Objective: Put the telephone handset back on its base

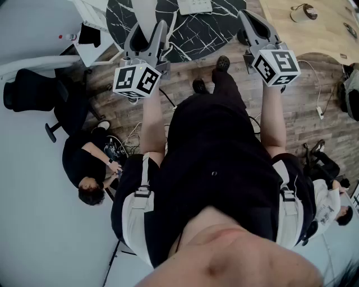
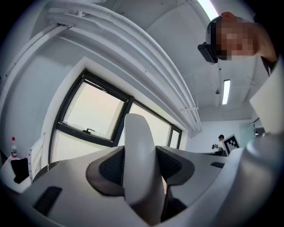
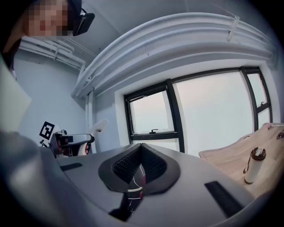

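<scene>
The white telephone handset (image 2: 140, 164) stands upright between the pads of my left gripper (image 2: 140, 167), which press on both its sides. In the head view this left gripper (image 1: 147, 28) is held up over a black marble table (image 1: 196, 33), with the handset (image 1: 147, 11) sticking out past its jaws. A white flat device (image 1: 194, 5), perhaps the telephone base, lies at the table's far edge, half cut off. My right gripper (image 1: 252, 22) is raised beside the left; its pads (image 3: 128, 162) meet with nothing between them. The right gripper view also shows the left gripper (image 3: 71, 142) carrying the handset (image 3: 98, 126).
A light wooden table (image 1: 303, 28) stands to the right, with a bottle (image 3: 254, 165) on it. People sit on the floor at left (image 1: 87, 162) and right (image 1: 331, 196). A black office chair (image 1: 28, 92) and loose cables (image 1: 132, 134) lie left of my legs.
</scene>
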### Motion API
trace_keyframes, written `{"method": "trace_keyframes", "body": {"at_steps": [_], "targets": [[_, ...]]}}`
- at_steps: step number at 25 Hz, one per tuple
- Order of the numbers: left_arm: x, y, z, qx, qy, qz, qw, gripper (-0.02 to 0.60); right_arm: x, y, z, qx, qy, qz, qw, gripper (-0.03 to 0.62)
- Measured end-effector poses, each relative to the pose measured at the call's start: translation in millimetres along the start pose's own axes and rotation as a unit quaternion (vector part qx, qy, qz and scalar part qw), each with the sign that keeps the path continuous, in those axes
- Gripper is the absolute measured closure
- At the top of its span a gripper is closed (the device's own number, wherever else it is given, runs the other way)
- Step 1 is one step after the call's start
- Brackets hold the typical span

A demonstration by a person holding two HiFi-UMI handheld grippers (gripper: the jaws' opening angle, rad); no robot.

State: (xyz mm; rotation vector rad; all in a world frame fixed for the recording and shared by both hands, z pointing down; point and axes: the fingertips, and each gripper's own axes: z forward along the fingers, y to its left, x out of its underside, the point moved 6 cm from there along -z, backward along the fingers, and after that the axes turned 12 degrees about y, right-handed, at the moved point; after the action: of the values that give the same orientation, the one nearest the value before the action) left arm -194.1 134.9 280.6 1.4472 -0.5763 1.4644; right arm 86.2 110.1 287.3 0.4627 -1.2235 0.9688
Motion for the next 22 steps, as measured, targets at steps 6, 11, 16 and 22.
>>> {"method": "trace_keyframes", "body": {"at_steps": [6,11,16,22], "targets": [[0.9,1.4,-1.1,-0.006,0.005,-0.001,1.0,0.359,1.1,0.9,-1.3,-0.002,0.005,-0.005,1.0,0.565],[-0.2,2.9,-1.0,-0.007,0.006,0.0,1.0,0.359,0.0,3.4,0.8,-0.006,0.003,-0.008,1.0,0.565],[0.9,5.1,1.4,-0.008,0.007,0.0,0.9999,0.359,-1.4,5.4,3.0,-0.013,-0.004,-0.015,1.0,0.565],[4.5,6.6,8.6,-0.01,0.015,-0.005,0.9998,0.359,2.0,4.4,6.4,-0.022,0.009,-0.021,0.999,0.563]]}}
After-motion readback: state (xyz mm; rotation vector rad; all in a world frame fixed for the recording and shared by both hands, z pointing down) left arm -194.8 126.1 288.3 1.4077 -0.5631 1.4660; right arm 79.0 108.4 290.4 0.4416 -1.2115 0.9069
